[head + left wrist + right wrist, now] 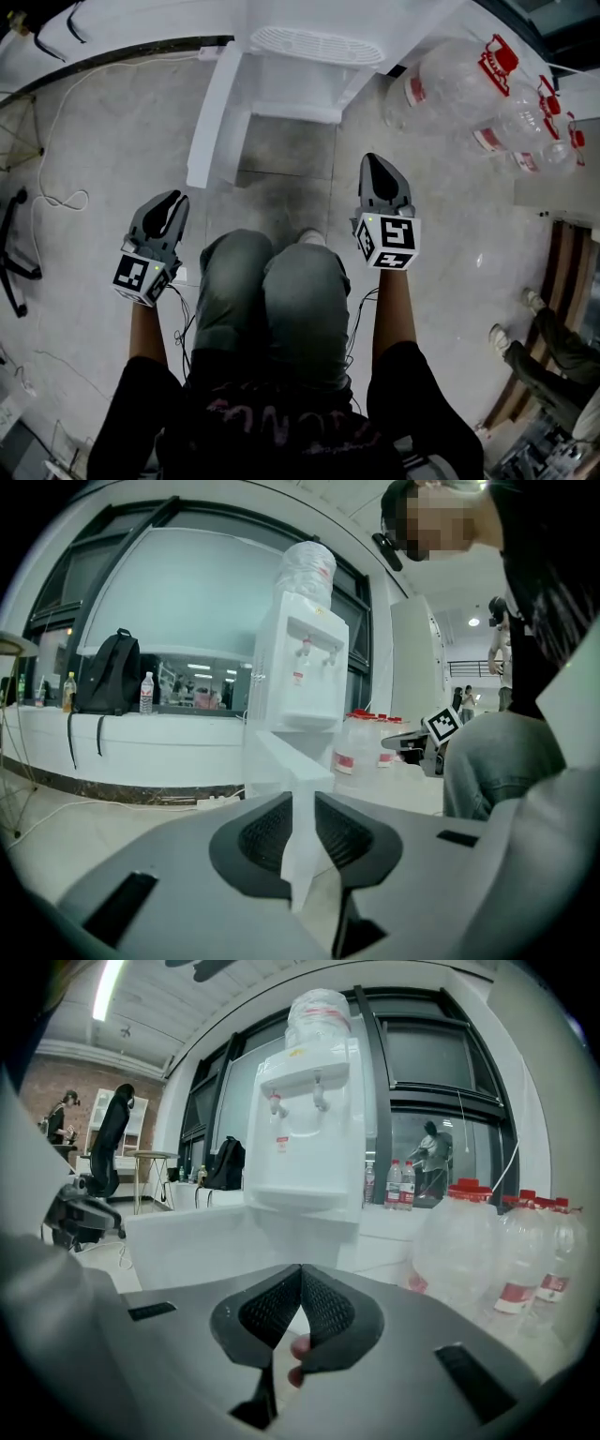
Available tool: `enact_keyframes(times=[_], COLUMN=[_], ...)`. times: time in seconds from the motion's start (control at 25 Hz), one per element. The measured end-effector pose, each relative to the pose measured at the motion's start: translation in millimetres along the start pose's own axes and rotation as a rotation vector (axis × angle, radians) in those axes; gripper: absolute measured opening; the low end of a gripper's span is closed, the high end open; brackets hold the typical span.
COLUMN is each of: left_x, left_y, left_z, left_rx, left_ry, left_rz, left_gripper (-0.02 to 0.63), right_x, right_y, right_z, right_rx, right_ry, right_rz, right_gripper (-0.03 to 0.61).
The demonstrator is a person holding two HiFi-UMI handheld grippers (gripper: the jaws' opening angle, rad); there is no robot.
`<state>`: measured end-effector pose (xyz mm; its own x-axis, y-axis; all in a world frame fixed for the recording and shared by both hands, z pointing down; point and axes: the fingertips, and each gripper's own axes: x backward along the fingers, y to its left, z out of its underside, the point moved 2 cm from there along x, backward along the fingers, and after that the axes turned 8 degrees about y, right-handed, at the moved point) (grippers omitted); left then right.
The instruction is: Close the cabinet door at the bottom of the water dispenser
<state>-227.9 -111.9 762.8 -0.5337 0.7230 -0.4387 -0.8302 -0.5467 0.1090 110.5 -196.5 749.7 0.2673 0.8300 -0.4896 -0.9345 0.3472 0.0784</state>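
Note:
The white water dispenser (319,47) stands on the floor ahead of me, with a bottle on top (306,569). Its bottom cabinet door (214,112) hangs open, swung out toward the left. In the left gripper view the door's edge (281,761) lies straight ahead; in the right gripper view its panel (187,1241) stretches to the left. My left gripper (173,199) hovers short of the door, jaws a little apart (302,794) with nothing between them. My right gripper (375,161) is held in front of the cabinet, its tips meeting (301,1269), empty.
Several large clear water bottles (459,84) with red caps lie right of the dispenser. A white cable (56,197) and a chair base (14,253) are on the floor at left. My knees (272,281) are between the grippers. Another person's shoes (534,319) stand at far right.

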Motion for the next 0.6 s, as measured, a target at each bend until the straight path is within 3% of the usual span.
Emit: enact_keyframes(times=[0.04,0.08,0.28,0.6], left_x=[-4,-8,-29,-52], left_y=[0,1,9,3], left_z=[8,15,41,39], left_rx=[0.001,-0.003,-0.045,-0.102], left_ry=[-0.002,-0.003,0.014,-0.003], left_rz=[0.01,0.02,0.079,0.16], left_gripper=[0.106,0.117,0.149,0.16], right_x=[-2,-3,-8,-15], right_y=[1,2,10,22], right_z=[6,13,44,82], right_rx=[0.003,0.004,0.004,-0.025], right_ry=[-0.001,-0.001,0.027,0.09], right_rz=[0.006,0.011,0.022,0.011], right_gripper=[0.012,0.012,0.012,0.013])
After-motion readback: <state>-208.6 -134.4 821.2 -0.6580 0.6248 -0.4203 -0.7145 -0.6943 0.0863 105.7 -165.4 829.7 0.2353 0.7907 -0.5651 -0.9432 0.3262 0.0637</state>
